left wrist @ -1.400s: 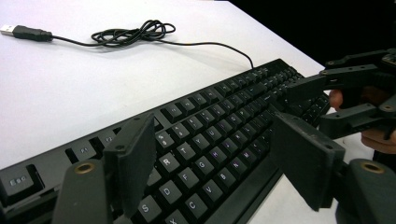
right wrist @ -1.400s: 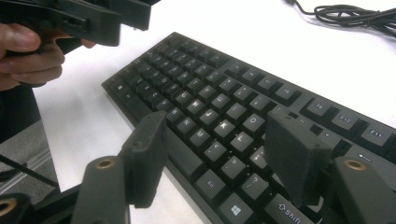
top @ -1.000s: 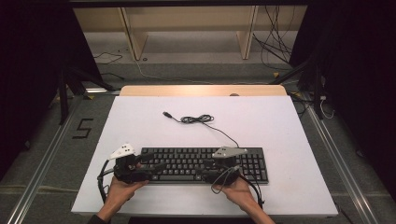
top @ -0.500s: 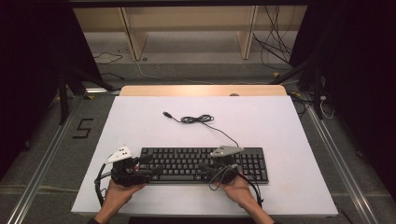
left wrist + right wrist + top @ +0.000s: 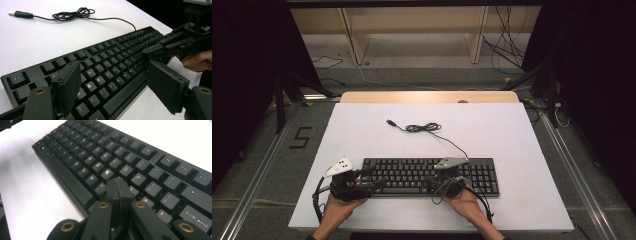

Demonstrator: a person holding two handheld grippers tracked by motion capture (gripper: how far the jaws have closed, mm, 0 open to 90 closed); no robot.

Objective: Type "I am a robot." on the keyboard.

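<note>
My right gripper point(image 5: 117, 185) has its jaws pressed flat together, nothing between them; they've just been closing. The tip sits low over the keyboard point(image 5: 130, 157), right by the keys below K and O, tho I can't tell if it actually touches a key. In the high view that gripper point(image 5: 435, 183) is over the board's middle-right part, w/ my right hand point(image 5: 464, 202) behind it at the near edge. My left gripper point(image 5: 113, 82) has its jaws spread wide, empty, hovering over the left end of the keyboard point(image 5: 100, 70); thru the gap I see D, C, X, Z and the space bar. From up top the left gripper point(image 5: 374, 183) points in across the board's left end, left hand point(image 5: 339, 206) at the near-left corner. In the left gripper view the right gripper point(image 5: 160, 51) comes in from the right side, tip down over the keys. Keyboard point(image 5: 472, 172) lies flat, long side parallel to the near edge of the white table point(image 5: 362, 135), close to me. Its cable point(image 5: 424, 128) runs off the back edge to a loose coil further out, USB plug point(image 5: 390, 122) lying free just left of the coil.
</note>
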